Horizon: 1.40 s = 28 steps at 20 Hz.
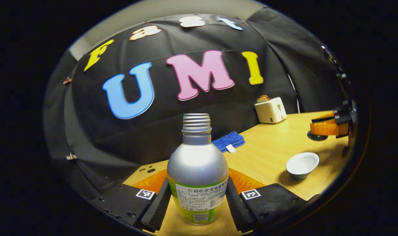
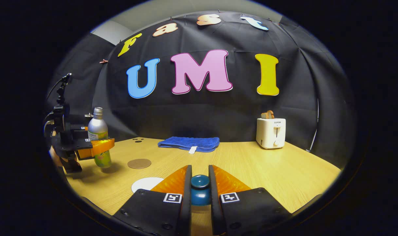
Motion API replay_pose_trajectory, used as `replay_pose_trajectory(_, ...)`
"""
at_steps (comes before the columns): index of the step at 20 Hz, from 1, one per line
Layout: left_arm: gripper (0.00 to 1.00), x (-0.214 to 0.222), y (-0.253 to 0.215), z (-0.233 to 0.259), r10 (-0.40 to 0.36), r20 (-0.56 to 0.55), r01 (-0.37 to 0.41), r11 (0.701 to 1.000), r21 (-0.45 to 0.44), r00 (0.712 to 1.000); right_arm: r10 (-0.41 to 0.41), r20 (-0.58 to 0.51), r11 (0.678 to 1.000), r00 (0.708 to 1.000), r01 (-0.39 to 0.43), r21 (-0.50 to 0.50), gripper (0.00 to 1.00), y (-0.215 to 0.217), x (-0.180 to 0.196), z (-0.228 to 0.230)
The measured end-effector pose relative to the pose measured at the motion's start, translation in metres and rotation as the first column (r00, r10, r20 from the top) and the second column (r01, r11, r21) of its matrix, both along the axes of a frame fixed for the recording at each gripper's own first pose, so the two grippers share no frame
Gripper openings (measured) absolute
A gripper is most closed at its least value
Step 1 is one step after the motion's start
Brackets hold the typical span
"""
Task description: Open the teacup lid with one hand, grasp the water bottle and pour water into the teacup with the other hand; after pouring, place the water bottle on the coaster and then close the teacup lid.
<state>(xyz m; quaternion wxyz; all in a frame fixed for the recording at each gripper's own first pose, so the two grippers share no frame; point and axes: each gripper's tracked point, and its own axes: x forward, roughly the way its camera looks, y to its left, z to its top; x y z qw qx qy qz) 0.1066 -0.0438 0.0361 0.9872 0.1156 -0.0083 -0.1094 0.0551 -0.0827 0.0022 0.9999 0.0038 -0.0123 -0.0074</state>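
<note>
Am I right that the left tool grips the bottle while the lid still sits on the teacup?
Not quite. The left tool does grip the bottle, but the lid is off the teacup: the right tool holds it by its knob, as the right gripper view shows, and the left gripper view shows the cup open.

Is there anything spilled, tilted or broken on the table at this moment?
Nothing stands out. The water bottle stands upright, uncapped, between the left gripper jaws. The teacup sits open and upright. The right gripper holds the lid. No spill shows.

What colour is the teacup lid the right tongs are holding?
Dark teal-blue lid, best seen in the right gripper view.
</note>
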Motion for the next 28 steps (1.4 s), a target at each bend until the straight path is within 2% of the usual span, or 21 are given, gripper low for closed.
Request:
replay_pose_trajectory(2, 0.81, 0.001, -0.016, 0.0, -0.031, 0.008, 0.029, 0.989, 0.145, 0.999, -0.01, 0.0, 1.0, 1.0, 0.01, -0.002, 0.28, -0.007, -0.002, 0.001)
replay_pose_trajectory(5, 0.79, 0.003, -0.04, -0.001, -0.091, 0.028, 0.076, 0.936, 0.344, 0.995, -0.036, 0.001, 0.999, 0.999, 0.036, -0.003, 0.28, -0.021, -0.002, 0.001)
replay_pose_trajectory(8, 0.81, 0.004, -0.06, -0.007, -0.147, 0.032, 0.106, 0.832, 0.545, 0.989, -0.058, 0.001, 0.998, 0.998, 0.058, -0.005, 0.28, -0.034, -0.002, 0.001)
replay_pose_trajectory(11, 0.81, 0.003, -0.07, -0.023, -0.195, 0.005, 0.139, 0.718, 0.682, 0.981, -0.083, 0.002, 0.997, 0.997, 0.083, -0.005, 0.28, -0.048, -0.001, 0.001)
replay_pose_trajectory(17, 0.81, 0.011, -0.081, -0.033, -0.261, -0.017, 0.151, 0.503, 0.851, 0.965, -0.082, 0.002, 0.997, 0.997, 0.082, -0.006, 0.28, -0.053, -0.001, 0.001)
replay_pose_trajectory(20, 0.81, 0.016, -0.086, -0.032, -0.279, -0.038, 0.159, 0.426, 0.891, 0.96, -0.081, 0.003, 0.997, 0.997, 0.081, -0.007, 0.28, -0.052, -0.001, 0.001)
replay_pose_trajectory(24, 0.81, 0.018, -0.094, -0.026, -0.308, -0.041, 0.134, 0.29, 0.948, 0.951, -0.102, 0.003, 0.995, 0.995, 0.102, -0.007, 0.28, -0.057, -0.001, 0.001)
replay_pose_trajectory(28, 0.81, 0.015, -0.089, -0.029, -0.308, -0.071, 0.136, 0.197, 0.971, 0.949, -0.103, 0.003, 0.995, 0.995, 0.103, -0.006, 0.28, -0.057, -0.001, 0.001)
